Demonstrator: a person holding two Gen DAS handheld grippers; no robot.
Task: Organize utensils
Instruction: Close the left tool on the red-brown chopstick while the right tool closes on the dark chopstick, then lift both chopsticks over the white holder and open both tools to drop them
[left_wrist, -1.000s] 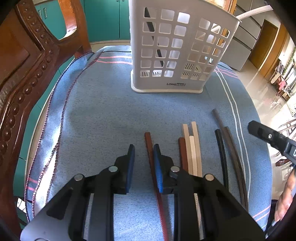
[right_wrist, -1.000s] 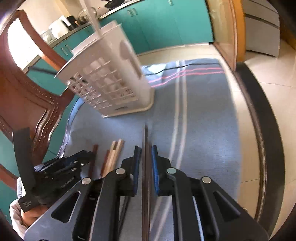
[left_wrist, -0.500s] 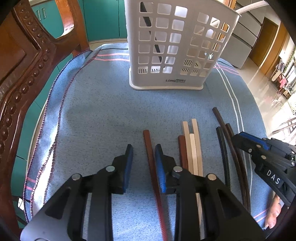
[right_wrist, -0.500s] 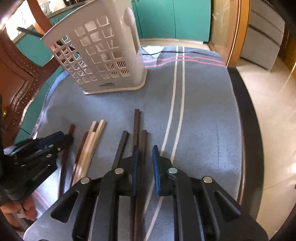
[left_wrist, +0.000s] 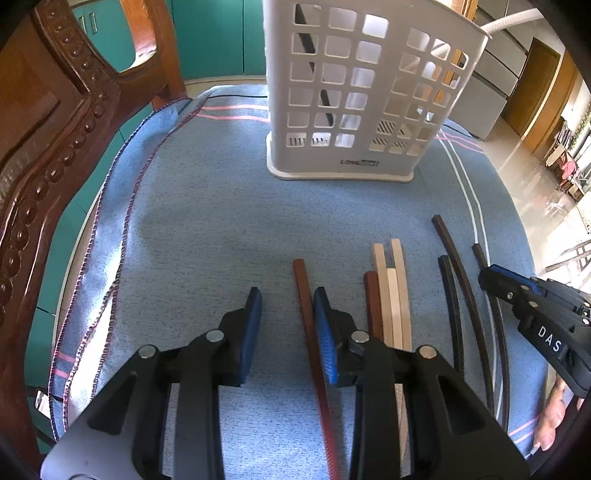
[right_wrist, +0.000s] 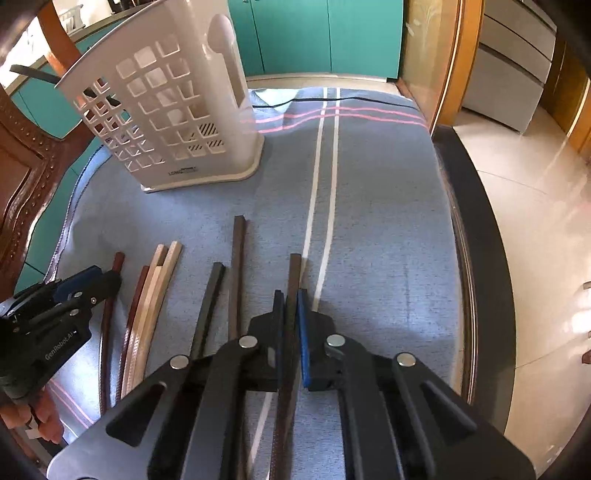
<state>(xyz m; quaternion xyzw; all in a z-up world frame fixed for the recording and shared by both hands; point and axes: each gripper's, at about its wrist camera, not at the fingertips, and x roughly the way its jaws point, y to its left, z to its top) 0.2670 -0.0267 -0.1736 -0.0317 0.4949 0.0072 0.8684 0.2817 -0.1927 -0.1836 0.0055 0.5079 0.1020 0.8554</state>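
Note:
Several chopsticks lie side by side on a blue cloth (left_wrist: 207, 221). My left gripper (left_wrist: 286, 302) is open, low over the cloth, with a reddish-brown chopstick (left_wrist: 304, 291) between its fingers, against the right pad. Pale wooden chopsticks (left_wrist: 393, 288) and dark ones (left_wrist: 456, 266) lie to its right. My right gripper (right_wrist: 291, 299) is shut on a dark brown chopstick (right_wrist: 293, 273) that still lies on the cloth. A white slotted utensil holder (left_wrist: 354, 96) stands upright behind, with a dark utensil inside; it also shows in the right wrist view (right_wrist: 173, 118).
A carved wooden chair back (left_wrist: 48, 147) rises at the left. The table's dark rim (right_wrist: 476, 258) runs along the right, with tiled floor beyond. Teal cabinets stand behind.
The right gripper came down from in the air, opened beside the dark chopsticks, then shut on the rightmost one. The left gripper opened wider around the reddish-brown chopstick.

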